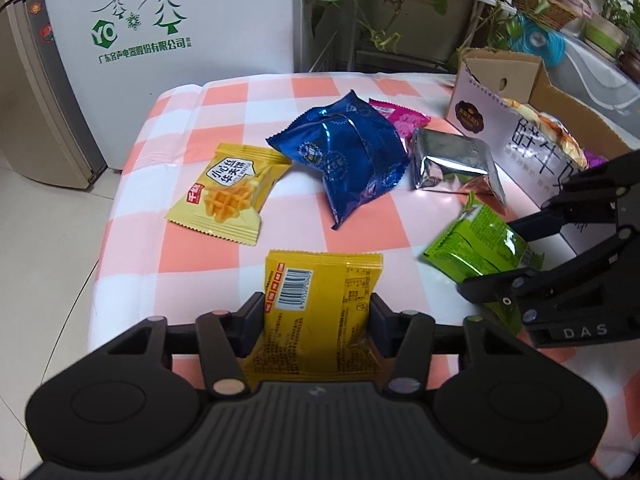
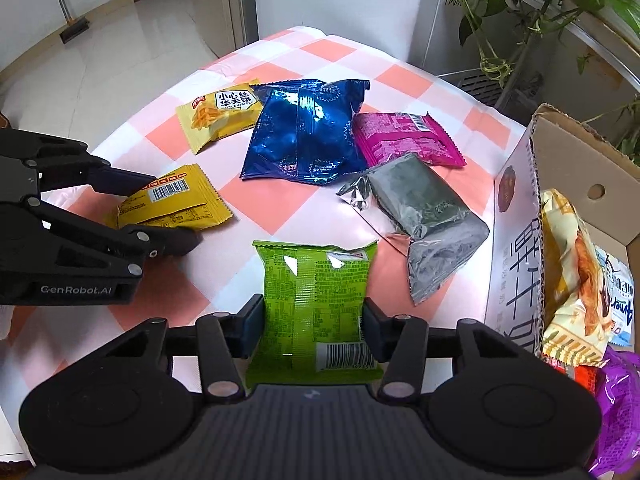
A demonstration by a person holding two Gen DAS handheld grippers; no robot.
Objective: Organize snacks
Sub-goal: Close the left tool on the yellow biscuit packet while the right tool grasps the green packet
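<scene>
My left gripper (image 1: 316, 316) is shut on a yellow snack pack (image 1: 320, 300), barcode side up, near the table's front; it also shows in the right wrist view (image 2: 176, 200). My right gripper (image 2: 312, 320) is shut on a green snack pack (image 2: 316, 304), seen at the right of the left wrist view (image 1: 476, 244). A cardboard box (image 2: 516, 216) with several snacks in it stands at the right. On the checked tablecloth (image 2: 400, 80) lie a yellow waffle pack (image 1: 230, 192), a blue bag (image 1: 344, 152), a magenta pack (image 2: 404, 140) and a silver pack (image 2: 424, 220).
A white fridge (image 1: 168, 20) stands behind the table. Potted plants on a metal rack (image 1: 420, 0) are at the back right. The table's left edge (image 1: 116, 208) drops to a tiled floor.
</scene>
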